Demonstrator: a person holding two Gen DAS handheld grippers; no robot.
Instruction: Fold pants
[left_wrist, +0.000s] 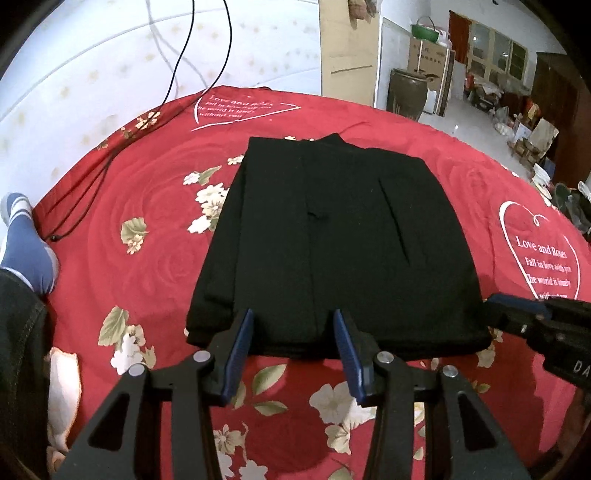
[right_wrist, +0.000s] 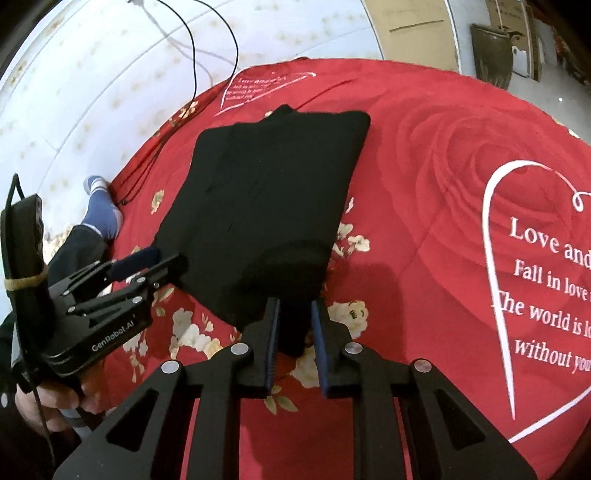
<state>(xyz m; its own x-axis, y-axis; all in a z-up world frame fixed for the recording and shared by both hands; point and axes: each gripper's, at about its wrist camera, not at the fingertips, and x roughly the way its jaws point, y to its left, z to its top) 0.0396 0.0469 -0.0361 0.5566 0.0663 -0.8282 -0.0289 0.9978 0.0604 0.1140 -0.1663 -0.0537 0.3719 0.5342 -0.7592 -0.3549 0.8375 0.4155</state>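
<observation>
Black pants (left_wrist: 332, 240) lie folded into a thick rectangle on the red bedspread (left_wrist: 129, 229); they also show in the right wrist view (right_wrist: 266, 192). My left gripper (left_wrist: 293, 321) is open, its blue pads either side of the near edge of the pants, nothing clamped. It shows from the side in the right wrist view (right_wrist: 155, 262), at the pants' left near corner. My right gripper (right_wrist: 293, 310) is narrowly open around the pants' near right corner, whose fabric sits between the pads. In the left wrist view it (left_wrist: 517, 306) touches the right near corner.
The red floral bedspread (right_wrist: 424, 166) bears white heart prints (right_wrist: 535, 295). Black cables (left_wrist: 110, 155) run over its far left part. A person's blue-socked foot (left_wrist: 26, 243) rests at the left edge. A dark jar (left_wrist: 406, 92) and clutter stand on the floor beyond.
</observation>
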